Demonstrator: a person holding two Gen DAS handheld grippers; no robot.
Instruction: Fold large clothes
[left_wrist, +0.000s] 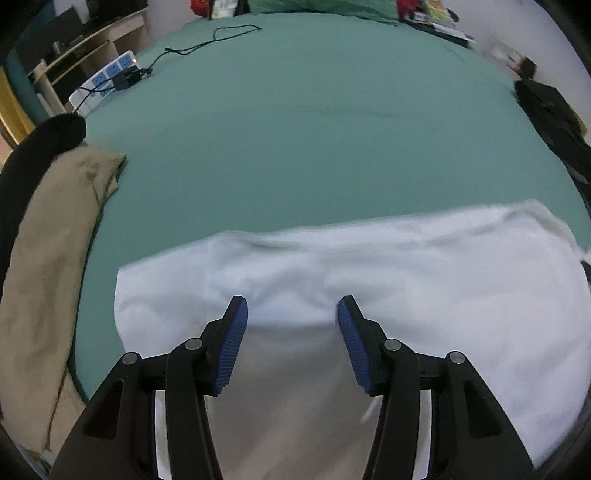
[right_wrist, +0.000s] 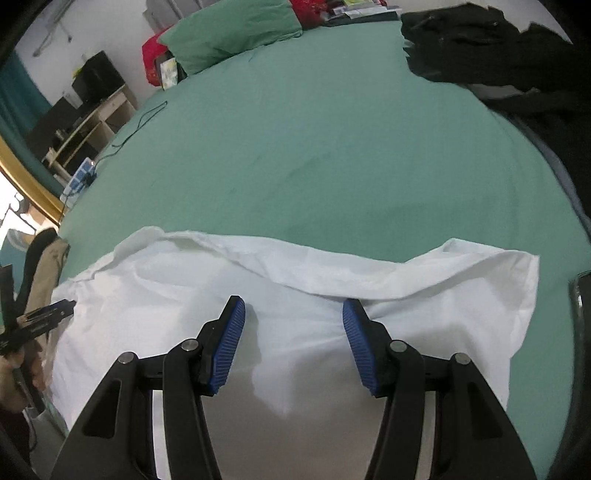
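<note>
Both the left hand-held gripper (left_wrist: 291, 314) and right hand-held gripper (right_wrist: 293, 314) hang apart and empty over the white garment (right_wrist: 295, 295) spread on the bed (right_wrist: 332, 147) beneath them, seemingly barely folded.

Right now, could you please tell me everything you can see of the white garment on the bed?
The white garment is a large piece of thin, soft-looking cloth lying flat across the near edge of the green bed. Its far edge is loosely rumpled and turned over in places; the rest is lightly creased. Both the left gripper and the right gripper are open above it, holding nothing. What sort of garment it is cannot be told.
</note>
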